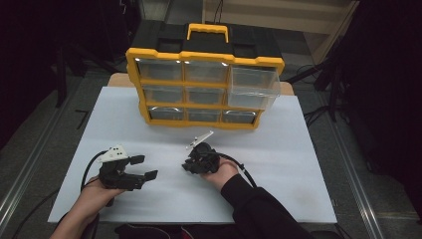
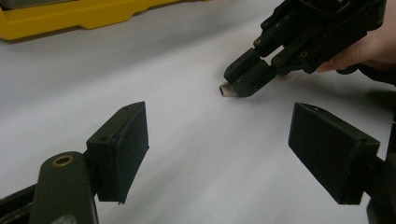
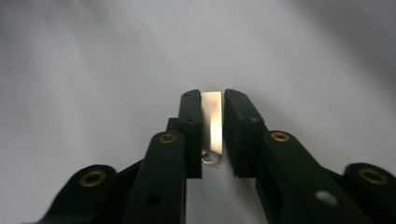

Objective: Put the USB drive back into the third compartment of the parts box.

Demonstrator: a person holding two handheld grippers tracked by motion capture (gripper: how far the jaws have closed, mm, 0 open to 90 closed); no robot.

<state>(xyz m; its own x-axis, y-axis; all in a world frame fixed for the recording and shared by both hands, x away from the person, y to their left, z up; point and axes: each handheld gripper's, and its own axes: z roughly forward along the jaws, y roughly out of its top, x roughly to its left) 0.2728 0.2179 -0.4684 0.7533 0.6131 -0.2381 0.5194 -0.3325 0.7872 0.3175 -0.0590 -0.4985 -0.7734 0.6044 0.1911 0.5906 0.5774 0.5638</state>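
The right gripper [image 3: 213, 128] clamps a small metal piece [image 3: 214, 122] low over the white table [image 1: 278, 164], its long axis running along the jaws, one end poking past the tips. The left gripper [image 2: 224, 154] hovers nearby, jaws wide apart, before the yellow organizer [image 1: 204, 89]

One yellow organizer [image 1: 205, 89] with nine clear drawers, and before it two grippers (one per hand), one small metal piece [image 3: 213, 126].
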